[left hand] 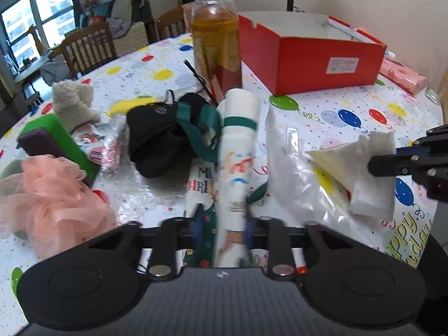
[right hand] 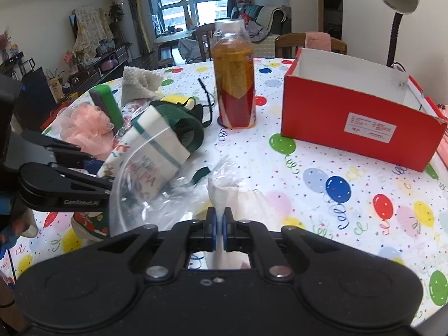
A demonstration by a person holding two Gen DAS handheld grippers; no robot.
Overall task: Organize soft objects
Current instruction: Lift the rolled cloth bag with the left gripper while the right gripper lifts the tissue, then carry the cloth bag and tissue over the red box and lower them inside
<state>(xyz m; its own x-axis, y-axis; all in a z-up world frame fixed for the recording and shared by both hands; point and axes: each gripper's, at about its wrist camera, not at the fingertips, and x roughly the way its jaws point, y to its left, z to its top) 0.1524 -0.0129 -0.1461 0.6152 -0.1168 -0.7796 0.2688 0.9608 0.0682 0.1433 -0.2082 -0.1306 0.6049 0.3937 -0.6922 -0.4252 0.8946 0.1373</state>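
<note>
Lengthwise, the rolled cloth runs straight ahead from the left claw, which is clamped on its near end. Right claw is clamped on a white tissue ahead of it.

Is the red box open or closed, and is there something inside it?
Open. The red box has no lid on top and its white inner walls show. Its floor is hidden, so whether anything lies inside cannot be told.

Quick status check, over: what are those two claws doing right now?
Left gripper shut on rolled Christmas cloth. Right gripper shut on white cloth. Red box open; bottle beside it.
</note>
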